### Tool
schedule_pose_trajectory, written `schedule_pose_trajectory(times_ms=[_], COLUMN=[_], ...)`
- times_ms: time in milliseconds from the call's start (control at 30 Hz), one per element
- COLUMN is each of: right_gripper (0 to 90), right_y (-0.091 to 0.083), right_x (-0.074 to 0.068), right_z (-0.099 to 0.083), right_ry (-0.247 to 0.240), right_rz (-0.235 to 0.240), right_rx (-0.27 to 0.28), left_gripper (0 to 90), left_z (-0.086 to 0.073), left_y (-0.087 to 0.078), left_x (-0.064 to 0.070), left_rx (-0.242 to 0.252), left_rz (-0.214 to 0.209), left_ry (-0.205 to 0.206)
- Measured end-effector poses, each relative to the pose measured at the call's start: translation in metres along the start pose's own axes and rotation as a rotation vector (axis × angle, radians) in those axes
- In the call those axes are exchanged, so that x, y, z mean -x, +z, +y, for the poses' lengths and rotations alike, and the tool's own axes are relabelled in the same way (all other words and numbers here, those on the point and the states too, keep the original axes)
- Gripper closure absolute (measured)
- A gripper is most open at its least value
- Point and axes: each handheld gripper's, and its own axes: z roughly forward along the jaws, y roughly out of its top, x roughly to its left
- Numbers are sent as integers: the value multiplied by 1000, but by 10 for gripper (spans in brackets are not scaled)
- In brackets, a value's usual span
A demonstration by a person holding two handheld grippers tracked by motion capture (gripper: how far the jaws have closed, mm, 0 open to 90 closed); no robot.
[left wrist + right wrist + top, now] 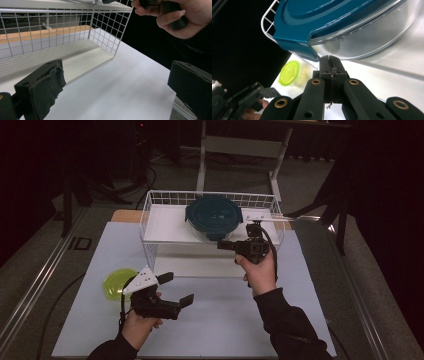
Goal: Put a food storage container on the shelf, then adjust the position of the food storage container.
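Directly ahead of the closed, empty right gripper (331, 65) sits a teal-lidded round glass container (214, 216); the left gripper (176, 290) gapes wide, empty.

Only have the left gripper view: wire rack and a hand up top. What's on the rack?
Observer: A clear glass bowl with a teal lid, on the rack's top shelf.
Operator: Right gripper open?
Observer: No, the right gripper has its jaws together, tips at the lid's latch.
Operator: Anything else on the table?
Observer: A small container with a yellow-green lid, beside the left gripper, which is open.
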Motion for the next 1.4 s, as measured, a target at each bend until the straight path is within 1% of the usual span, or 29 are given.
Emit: schedule_pose_trajectory(times_ms=[167,300,400,433,467,500,533,567,600,633,667,700,733,767,800,833,867,900,933,967,1000,1033,1067,1133,1200,1233,1300,1367,1400], right_gripper=[896,892,839,806,797,780,752,701,680,639,574,532,498,448,391,345,301,251,203,168,157,158,155,142,142,142,142,143,143], right_y=[3,5,5,4,2,-1,-3,-7,-9,-12,-16,-19,-21,-26,-30,-33,-35,-39,-43,-46,-51,-53,-56,-63,-66,-68,-70,-72,-71], right_x=[3,4,6,6,6,5,4,3,3,1,0,0,0,0,0,0,1,2,3,3,4,4,5,8,8,9,8,6,5], right_z=[6,10,10,8,5,1,-2,-7,-11,-16,-23,-29,-33,-40,-47,-52,-57,-63,-69,-74,-80,-84,-89,-99,-107,-113,-122,-129,-131], right_ry=[6,3,1,-6,-19,-31,-41,-58,-68,-85,-106,-116,-123,-126,-141,-167,-178,-184,-199,-217,-237,-247,-253,-262,-282,-303,-321,-340,-344], right_rz=[-11,-24,-20,-11,2,1,4,19,24,25,34,45,50,59,67,64,64,77,92,97,93,79,64,74,66,63,72,73,79], right_rx=[3,12,8,8,9,13,13,17,18,19,24,25,22,34,56,66,75,86,91,96,113,122,126,158,162,167,169,175,175], left_gripper=[7,7,7,7,8,8,8,8,8,8,8,8,8,8,11,11,12,11,12,12,12,15,41,56,98,132,149,189,199], left_z=[-3,-5,-7,-8,-10,-10,-10,-10,-10,-10,-10,-9,-8,-8,-8,-8,-9,-11,-13,-15,-16,-18,-19,-20,-20,-21,-22,-24,-25], left_y=[3,5,6,6,6,6,5,5,4,1,-1,-3,-6,-8,-11,-13,-14,-17,-18,-20,-22,-25,-28,-36,-45,-48,-57,-65,-70], left_x=[1,2,2,1,1,0,-1,-2,-2,-2,-3,-3,-3,-3,-4,-4,-4,-6,-6,-8,-10,-12,-15,-22,-29,-32,-39,-46,-51], left_rx=[-14,-17,-16,-14,-13,-15,-21,-23,-27,-17,-9,-11,-17,-28,-29,-37,-47,-51,-58,-69,-70,-74,-69,-60,-48,-47,-40,-39,-38], left_rz=[4,-6,-23,-32,-40,-52,-82,-97,-108,-124,-136,-139,-131,-130,-129,-118,-113,-123,-122,-117,-121,-115,-112,-96,-97,-90,-86,-66,-64], left_ry=[13,16,17,20,21,18,7,-3,-15,-13,-6,2,22,37,53,62,71,76,77,79,77,72,70,68,74,76,74,75,71])
